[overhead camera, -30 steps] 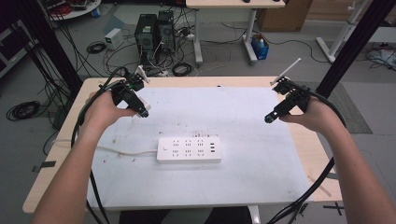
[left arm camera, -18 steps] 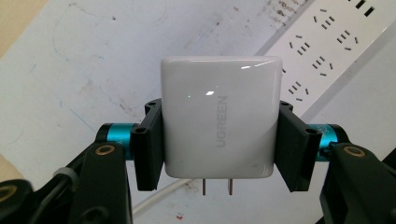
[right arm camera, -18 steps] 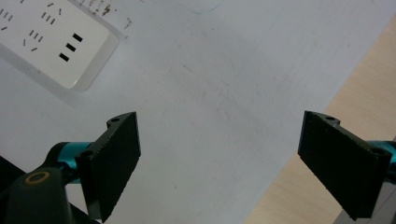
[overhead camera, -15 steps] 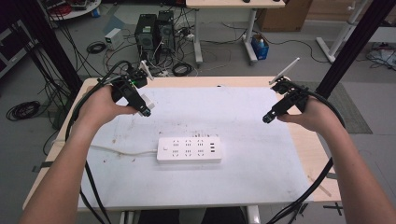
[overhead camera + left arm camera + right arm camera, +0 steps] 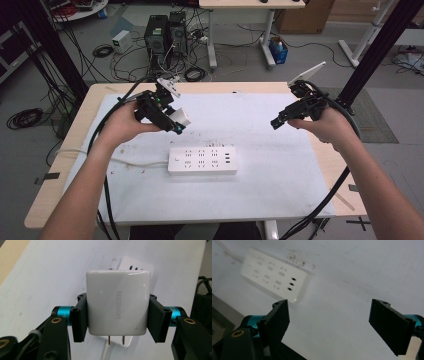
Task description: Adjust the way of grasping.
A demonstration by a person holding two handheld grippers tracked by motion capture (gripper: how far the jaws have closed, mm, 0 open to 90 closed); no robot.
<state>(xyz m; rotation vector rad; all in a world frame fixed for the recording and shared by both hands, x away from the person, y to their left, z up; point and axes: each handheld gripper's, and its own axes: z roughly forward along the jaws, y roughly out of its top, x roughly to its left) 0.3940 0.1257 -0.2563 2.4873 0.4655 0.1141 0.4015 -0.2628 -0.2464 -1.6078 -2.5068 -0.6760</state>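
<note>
- The left gripper [image 5: 117, 315] is clamped on a white, glossy, square plastic wall charger [image 5: 117, 302] with rounded edges; one black pad presses on each of two opposite flat sides.
- In the left gripper view, the two copper-coloured prongs [image 5: 116, 340] of the charger point back toward the gripper body and hang clear of the pads.
- In the high view, the left gripper [image 5: 176, 122] holds the charger [image 5: 179, 118] above the white worktop [image 5: 280, 200], toward the far left corner, raised clear of the surface.
- A white rectangular plastic power strip [image 5: 202, 160] lies flat near the middle of the worktop, closer to the near edge; its white cord [image 5: 135, 162] runs toward the left edge.
- The right gripper [image 5: 276, 123] hovers near the right edge. Its jaws stand wide apart with nothing between them, and they have just been closing slightly.
- Handling, by judgement: the charger looks light and rigid. The glossy shell is probably slippery, so it could twist or slide under insertion force.
- Recommended hold: the flat opposite sides, at mid-body, as now. Keep the pads off the prong face and the rounded corners.
- The prongs are thin and may bend if pressed in at an angle; align them squarely with a socket [image 5: 267, 272] first.
</note>
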